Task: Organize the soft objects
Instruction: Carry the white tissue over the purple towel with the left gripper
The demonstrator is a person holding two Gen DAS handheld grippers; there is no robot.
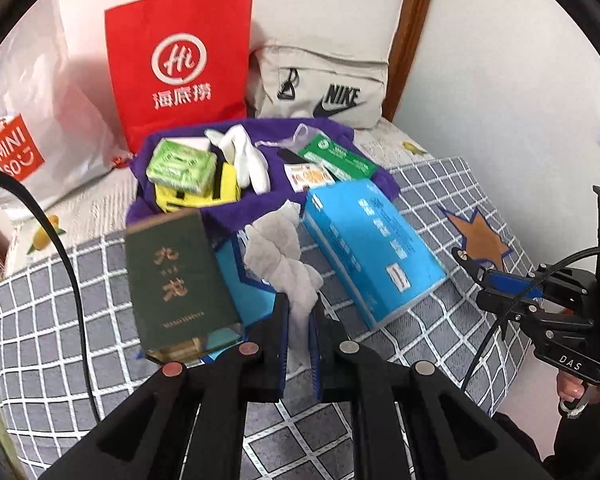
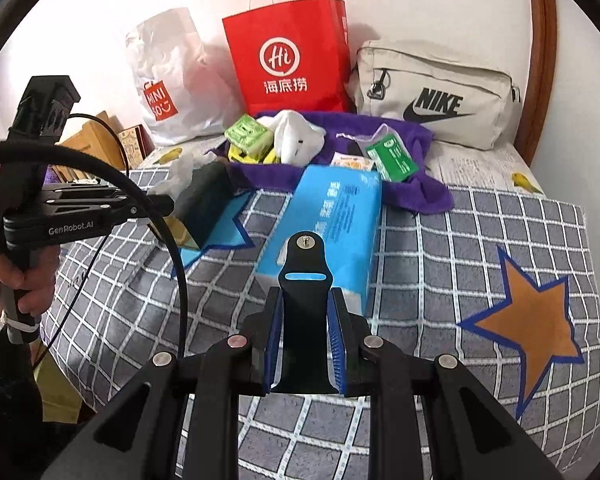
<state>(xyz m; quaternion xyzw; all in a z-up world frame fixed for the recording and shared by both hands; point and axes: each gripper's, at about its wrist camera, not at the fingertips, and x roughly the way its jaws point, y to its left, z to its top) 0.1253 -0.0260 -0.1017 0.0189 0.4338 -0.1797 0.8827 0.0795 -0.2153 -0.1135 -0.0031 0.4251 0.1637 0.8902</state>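
Two grippers are at work over our bed, which is covered by a grey checked blanket (image 2: 440, 248) with star patches. Our left gripper (image 1: 300, 316) has its jaws pressed together on a crumpled white cloth (image 1: 282, 256), and the cloth hangs clear of the blanket above the blue star patch (image 1: 236, 276). Our right gripper (image 2: 305, 344) pinches a black strap (image 2: 306, 280) with a blue slot and a metal stud at its tip; the strap stands up between the ribbed blue pads.

Just beside the cloth a dark green book (image 1: 178, 276) appears tilted, and on the other side lies a blue tissue pack (image 1: 370, 248). Behind them we see a purple towel (image 1: 260, 204) holding a green packet (image 1: 180, 166), a white sock (image 1: 248, 160), a yellow box (image 1: 198, 196) and a green card (image 1: 336, 158). Against the wall stand a red paper bag (image 1: 180, 68), a white plastic bag (image 1: 32, 112) and a beige pouch (image 1: 324, 84). We see a hand (image 2: 24, 284) gripping the left handle.
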